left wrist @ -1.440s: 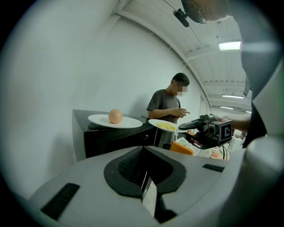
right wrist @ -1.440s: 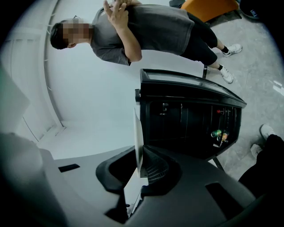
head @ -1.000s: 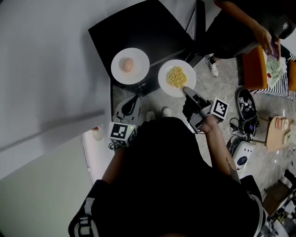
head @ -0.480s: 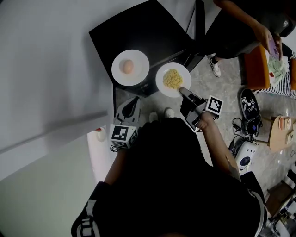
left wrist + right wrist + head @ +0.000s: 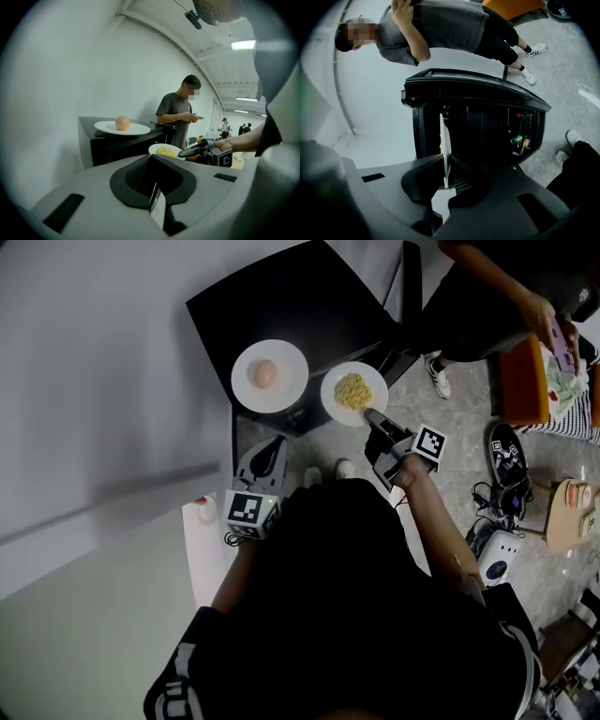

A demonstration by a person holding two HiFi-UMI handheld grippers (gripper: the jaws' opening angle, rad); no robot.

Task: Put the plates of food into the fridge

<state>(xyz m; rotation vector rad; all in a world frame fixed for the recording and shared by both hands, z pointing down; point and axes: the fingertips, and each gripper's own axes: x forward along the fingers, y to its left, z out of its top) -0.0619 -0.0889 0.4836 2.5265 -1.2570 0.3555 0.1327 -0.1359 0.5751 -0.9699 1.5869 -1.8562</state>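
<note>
A black fridge (image 5: 291, 306) stands against the white wall, its front open and cans (image 5: 519, 139) showing inside. On its top rests a white plate (image 5: 269, 376) with a round peach-coloured food item (image 5: 122, 122). My right gripper (image 5: 375, 418) is shut on the rim of a second white plate, with yellow noodles (image 5: 354, 393), and holds it level in front of the fridge. In the right gripper view that plate (image 5: 444, 136) stands edge-on between the jaws. My left gripper (image 5: 264, 457) hangs lower left of the fridge front, jaws together with nothing in them.
A pale panel (image 5: 202, 549) with a small red-capped bottle (image 5: 200, 510), seemingly the open door's inside, hangs left of me. A person (image 5: 487, 306) stands right of the fridge with a phone. An orange stool (image 5: 520, 381), shoes, cables and devices (image 5: 497, 554) litter the floor at right.
The noodle plate has sunk a little with my right gripper and looks smaller. My left gripper is in much the same place.
</note>
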